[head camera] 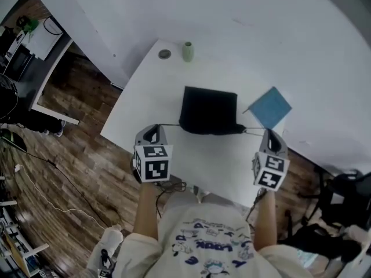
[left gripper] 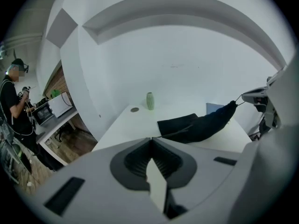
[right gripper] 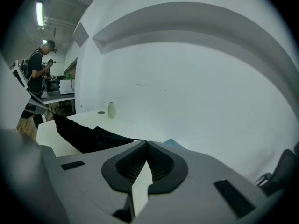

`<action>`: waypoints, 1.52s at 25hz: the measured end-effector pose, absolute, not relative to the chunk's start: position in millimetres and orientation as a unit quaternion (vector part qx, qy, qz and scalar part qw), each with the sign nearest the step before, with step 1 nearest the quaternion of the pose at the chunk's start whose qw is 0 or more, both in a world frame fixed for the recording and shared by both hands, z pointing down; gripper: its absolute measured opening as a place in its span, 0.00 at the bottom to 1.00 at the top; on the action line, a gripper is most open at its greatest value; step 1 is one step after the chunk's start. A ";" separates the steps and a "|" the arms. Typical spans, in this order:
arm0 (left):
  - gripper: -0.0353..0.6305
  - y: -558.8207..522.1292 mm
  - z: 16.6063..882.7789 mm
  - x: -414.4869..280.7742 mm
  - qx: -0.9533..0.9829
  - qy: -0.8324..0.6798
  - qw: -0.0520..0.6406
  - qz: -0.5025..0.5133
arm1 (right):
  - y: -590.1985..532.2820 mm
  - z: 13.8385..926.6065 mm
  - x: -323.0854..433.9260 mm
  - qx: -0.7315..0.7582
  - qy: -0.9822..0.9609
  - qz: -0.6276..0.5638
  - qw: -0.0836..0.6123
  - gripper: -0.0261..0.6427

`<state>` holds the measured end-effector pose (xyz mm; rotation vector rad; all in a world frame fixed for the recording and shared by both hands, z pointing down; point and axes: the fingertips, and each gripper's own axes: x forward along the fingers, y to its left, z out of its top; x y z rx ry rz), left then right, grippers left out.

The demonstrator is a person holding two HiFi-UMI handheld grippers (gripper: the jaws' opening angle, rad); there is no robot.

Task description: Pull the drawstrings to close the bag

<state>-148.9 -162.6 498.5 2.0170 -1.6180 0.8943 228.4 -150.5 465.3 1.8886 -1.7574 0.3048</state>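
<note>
The bag (head camera: pixel 208 110) seemingly opens nearward — left claw (head camera: pixel 152 127) and right claw (head camera: pixel 268 133) pinch drawstrings (head camera: pixel 168 124) stretched sideways.

Soft, even light with faint shadows on the white table (head camera: pixel 168 97); the black bag (head camera: pixel 208 112) loses detail. A ceiling lamp (right gripper: pixel 39 13) glares. Both gripper views bulge, black-cornered, blurred up close

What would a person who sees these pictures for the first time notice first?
A black bag sits in the middle of the white table. The left gripper and the right gripper flank its near edge, each shut on one of the drawstrings, which run straight out sideways. A blue sheet lies right of the bag, and a small green bottle stands near the far edge.
</note>
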 end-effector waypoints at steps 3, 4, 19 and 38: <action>0.07 -164.4 487.0 -157.8 0.713 -0.596 0.201 0.309 | -152.0 453.6 234.0 0.714 -0.640 0.100 0.266 0.05; 0.07 -165.8 483.2 -160.7 0.710 -0.602 0.198 0.307 | -153.2 450.2 236.4 0.718 -0.636 0.095 0.266 0.05; 0.07 -184.8 461.3 -198.4 0.665 -0.656 0.183 0.307 | -166.1 418.3 280.5 0.776 -0.578 0.081 0.238 0.04; 0.07 -201.9 457.0 -224.6 0.642 -0.685 0.196 0.284 | -173.5 411.5 313.7 0.800 -0.550 0.108 0.215 0.04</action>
